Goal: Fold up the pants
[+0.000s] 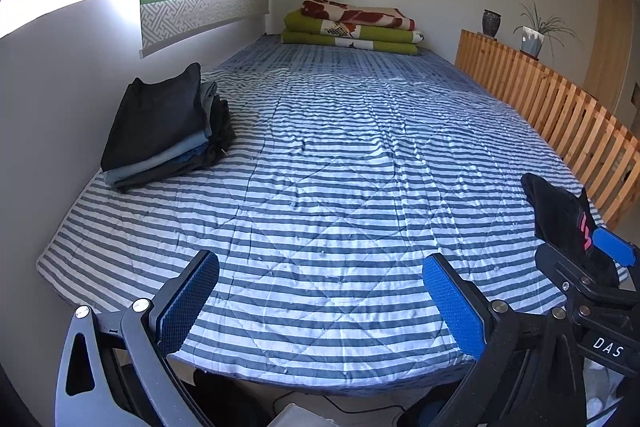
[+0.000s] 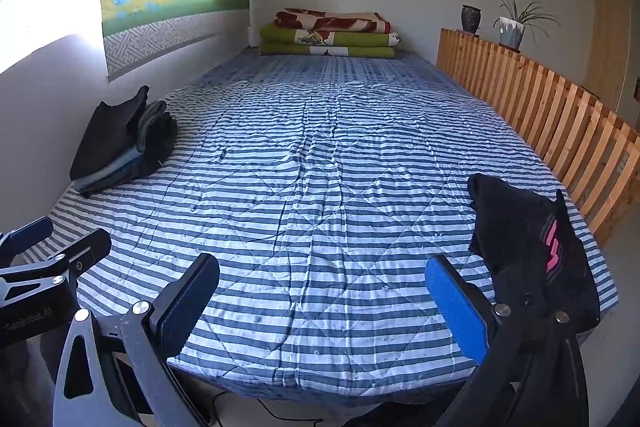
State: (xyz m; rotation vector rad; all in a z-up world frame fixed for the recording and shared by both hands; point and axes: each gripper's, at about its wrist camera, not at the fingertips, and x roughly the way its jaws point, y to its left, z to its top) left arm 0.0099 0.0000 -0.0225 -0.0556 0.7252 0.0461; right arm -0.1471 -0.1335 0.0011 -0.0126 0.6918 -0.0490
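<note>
Left gripper [image 1: 320,303]: jaws spread wide, empty, over the near bed edge.
Right gripper [image 2: 322,305]: jaws spread, empty.
Pants [image 2: 528,243]: black heap with pink mark, at 3 o'clock on the striped quilt [image 2: 320,187].
Risk: pinching quilt along with cloth; heap sliding off that edge.
Folded stack [image 1: 164,131]: at 10 o'clock, well apart.

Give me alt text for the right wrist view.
An open right gripper hovers empty over a striped quilt. Crumpled black pants lie at its right edge, a stack of folded clothes at its left.
</note>
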